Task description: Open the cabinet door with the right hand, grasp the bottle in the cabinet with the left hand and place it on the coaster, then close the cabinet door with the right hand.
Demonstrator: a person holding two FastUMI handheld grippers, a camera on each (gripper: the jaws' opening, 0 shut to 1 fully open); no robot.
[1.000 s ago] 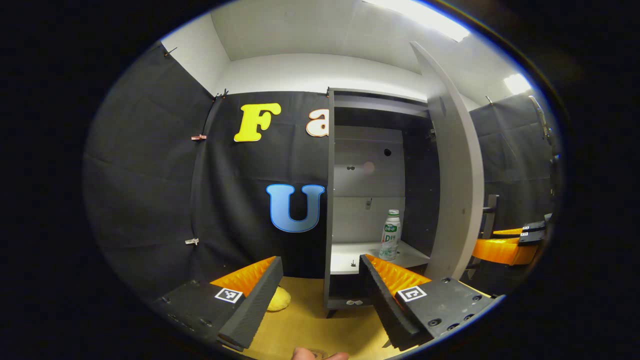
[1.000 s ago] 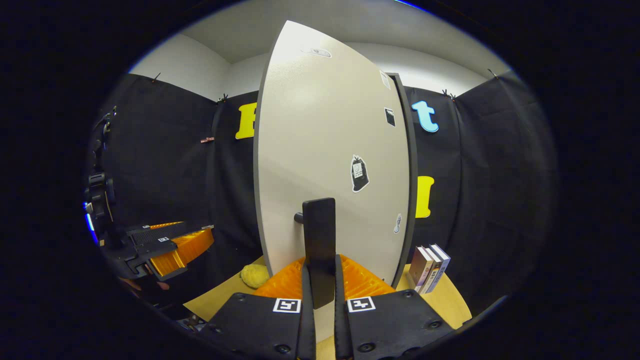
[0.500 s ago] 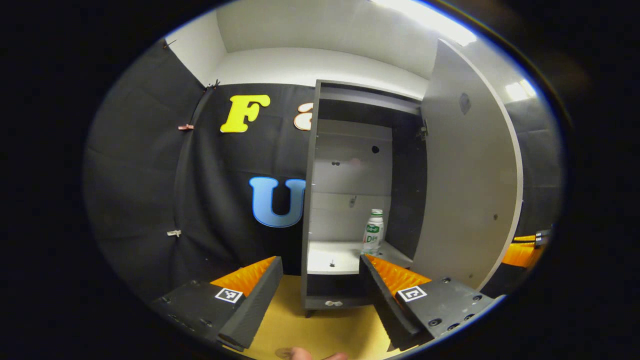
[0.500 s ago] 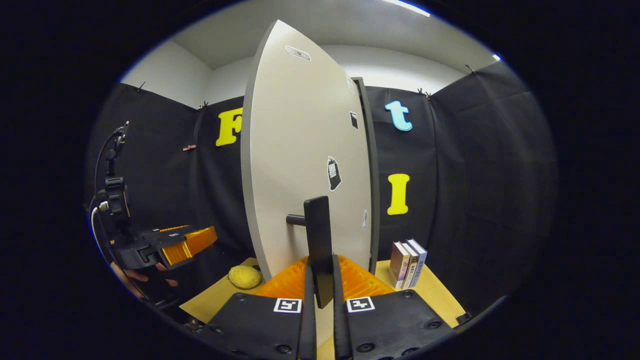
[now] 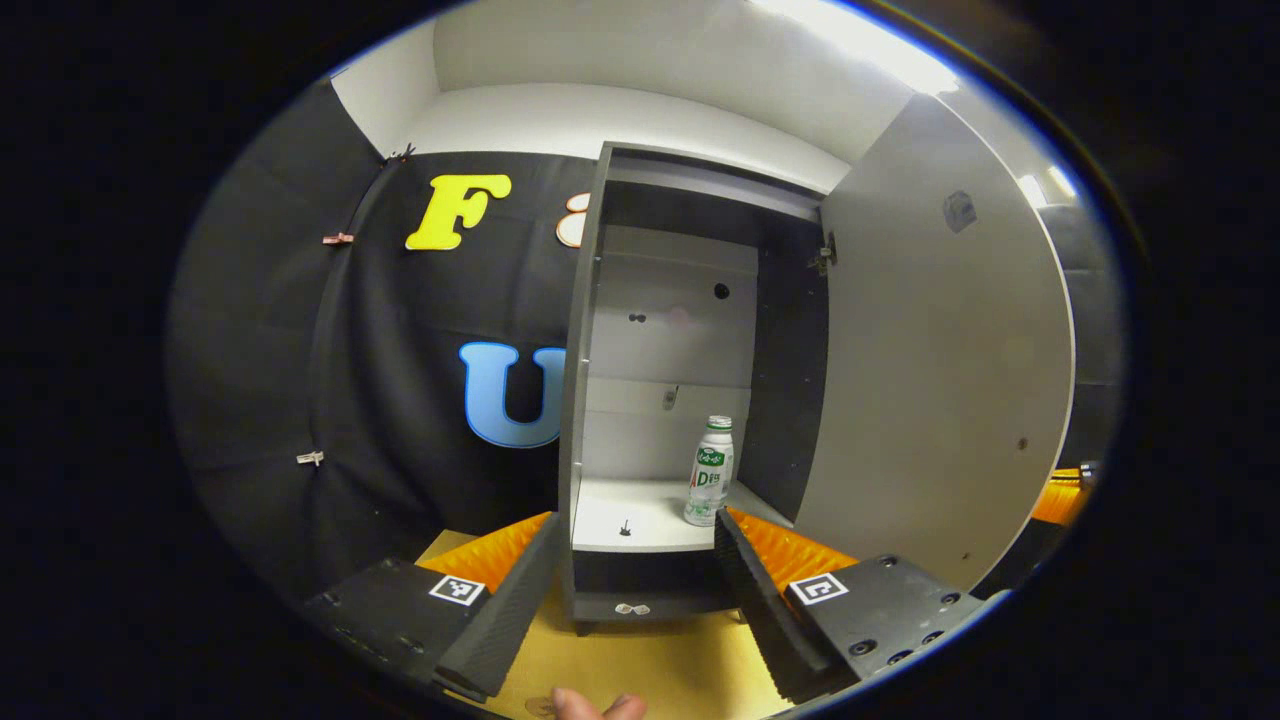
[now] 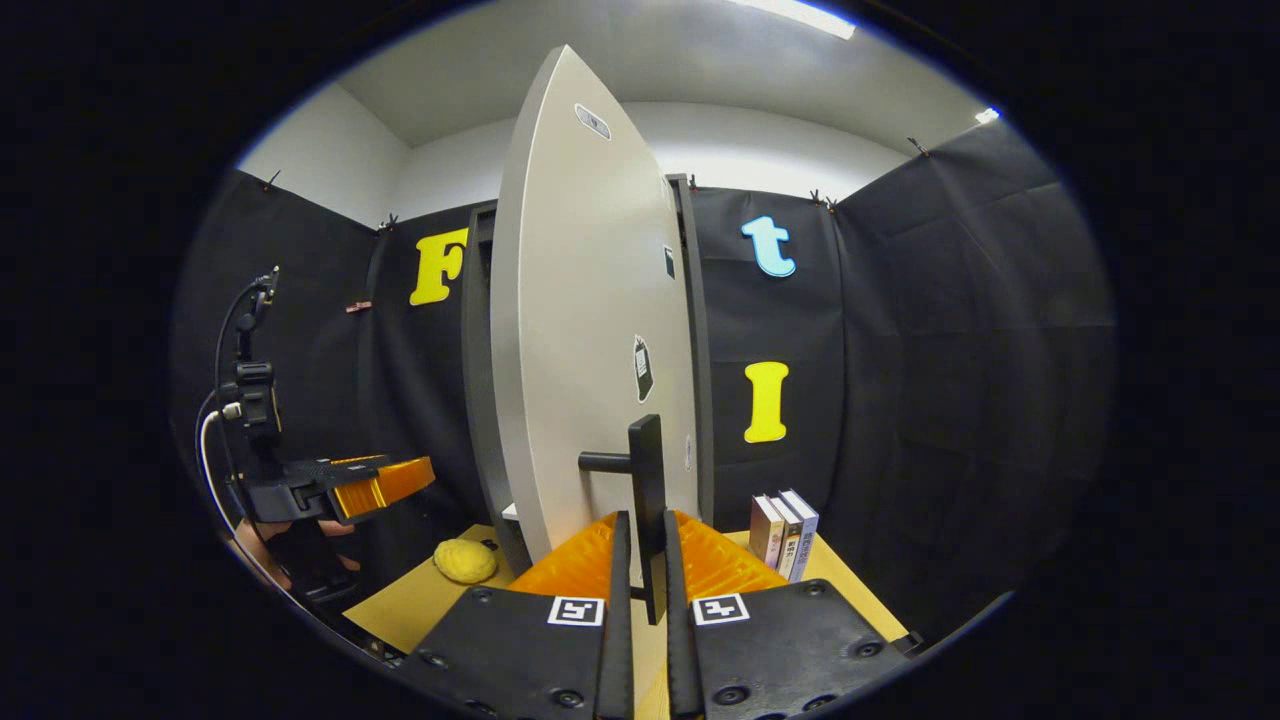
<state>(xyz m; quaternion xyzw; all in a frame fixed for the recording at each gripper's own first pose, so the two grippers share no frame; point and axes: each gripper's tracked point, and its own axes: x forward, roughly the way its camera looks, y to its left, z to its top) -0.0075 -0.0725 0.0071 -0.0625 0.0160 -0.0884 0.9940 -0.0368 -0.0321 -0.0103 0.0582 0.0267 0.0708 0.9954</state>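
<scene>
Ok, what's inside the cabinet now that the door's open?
On the white shelf inside the cabinet, a bottle with a green label stands upright at the right, plus a small dark fitting near the front. The compartment below the shelf is too dark to make out.

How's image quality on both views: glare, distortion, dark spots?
Left gripper view: ceiling light blown out, fisheye bows the cabinet door, bottle sharp and well lit. Right gripper view: door curved by the lens, handle crisp, left gripper dim against dark cloth.
</scene>
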